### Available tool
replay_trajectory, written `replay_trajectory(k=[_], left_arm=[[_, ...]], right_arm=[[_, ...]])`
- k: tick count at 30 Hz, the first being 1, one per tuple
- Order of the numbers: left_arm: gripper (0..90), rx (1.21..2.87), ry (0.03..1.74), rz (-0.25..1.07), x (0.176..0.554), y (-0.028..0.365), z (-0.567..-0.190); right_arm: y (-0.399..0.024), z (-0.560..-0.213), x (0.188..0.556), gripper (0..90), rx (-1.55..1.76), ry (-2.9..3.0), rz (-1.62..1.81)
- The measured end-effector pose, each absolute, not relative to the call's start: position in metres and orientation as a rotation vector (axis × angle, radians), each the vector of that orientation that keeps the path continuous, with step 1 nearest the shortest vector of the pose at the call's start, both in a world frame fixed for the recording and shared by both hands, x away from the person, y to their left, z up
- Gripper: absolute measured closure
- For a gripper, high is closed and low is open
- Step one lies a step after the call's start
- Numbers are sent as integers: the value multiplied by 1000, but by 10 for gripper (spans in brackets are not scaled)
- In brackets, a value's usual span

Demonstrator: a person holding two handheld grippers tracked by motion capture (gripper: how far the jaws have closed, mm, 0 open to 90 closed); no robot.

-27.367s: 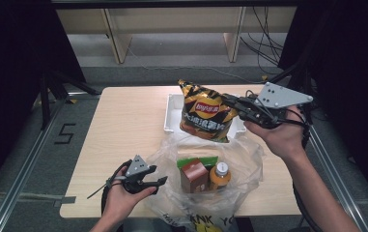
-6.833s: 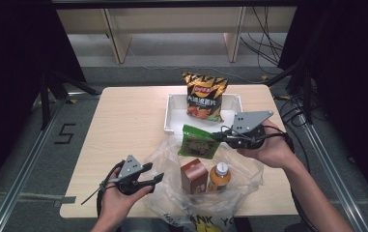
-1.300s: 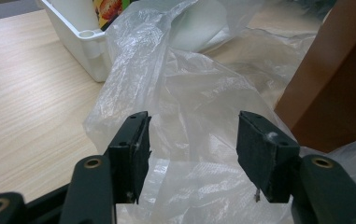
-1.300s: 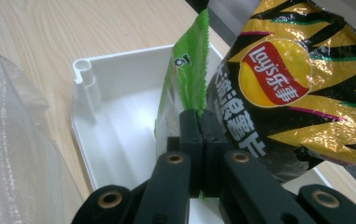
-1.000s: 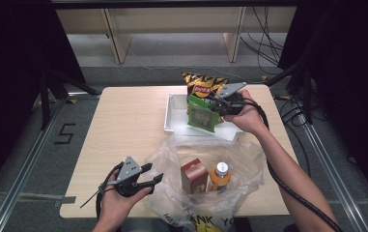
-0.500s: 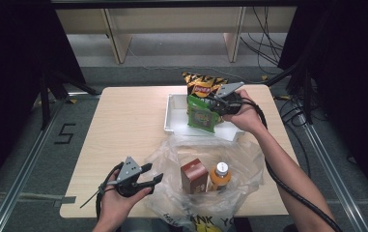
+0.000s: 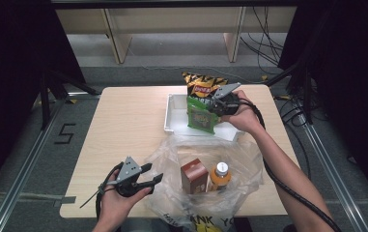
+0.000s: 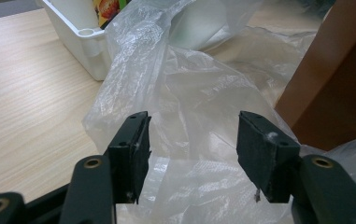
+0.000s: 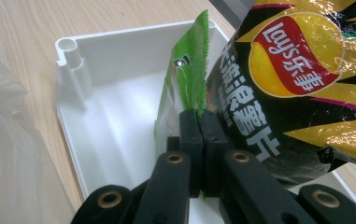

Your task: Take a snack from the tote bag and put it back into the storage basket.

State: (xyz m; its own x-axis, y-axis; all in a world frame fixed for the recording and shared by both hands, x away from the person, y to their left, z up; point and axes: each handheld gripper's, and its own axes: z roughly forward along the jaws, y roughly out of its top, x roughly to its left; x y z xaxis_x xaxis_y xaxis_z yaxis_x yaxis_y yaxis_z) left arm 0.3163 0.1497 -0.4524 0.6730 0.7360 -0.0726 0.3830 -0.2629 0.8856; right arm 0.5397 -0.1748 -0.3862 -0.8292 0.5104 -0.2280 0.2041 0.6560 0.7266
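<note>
The right gripper (image 7: 216,102) is clenched on the green packet's (image 7: 201,116) top edge, holding it upright in the white tray (image 7: 174,117) beside the chip bag (image 7: 202,86). The left gripper (image 7: 148,178) gapes wide at the plastic bag (image 7: 172,159), near the table's (image 7: 123,121) front edge.

Snack packet (image 7: 201,116) stands in the tray (image 7: 172,123), chip bag (image 7: 202,85) behind, perhaps touching; carton (image 7: 194,175) left of bottle (image 7: 219,175) in plastic bag (image 7: 242,159).

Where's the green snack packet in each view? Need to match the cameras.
High view: green snack packet upright in the white tray, upper middle, pinched by the right gripper.
Left gripper view: I can't make it out.
Right gripper view: centre, green edge clamped between the jaws, beside the chip bag.
Shared landmark: the white tray.
</note>
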Motion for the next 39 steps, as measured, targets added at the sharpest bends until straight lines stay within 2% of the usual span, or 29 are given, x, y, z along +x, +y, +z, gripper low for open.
replay_trajectory(k=[34,39], left_arm=[[439,1889,877,445,316,150,-453],[438,1889,867,443,317,150,-453]], right_arm=[[-174,-387,553,900,562,2433,957],[-175,-387,554,871,558,2411,932]])
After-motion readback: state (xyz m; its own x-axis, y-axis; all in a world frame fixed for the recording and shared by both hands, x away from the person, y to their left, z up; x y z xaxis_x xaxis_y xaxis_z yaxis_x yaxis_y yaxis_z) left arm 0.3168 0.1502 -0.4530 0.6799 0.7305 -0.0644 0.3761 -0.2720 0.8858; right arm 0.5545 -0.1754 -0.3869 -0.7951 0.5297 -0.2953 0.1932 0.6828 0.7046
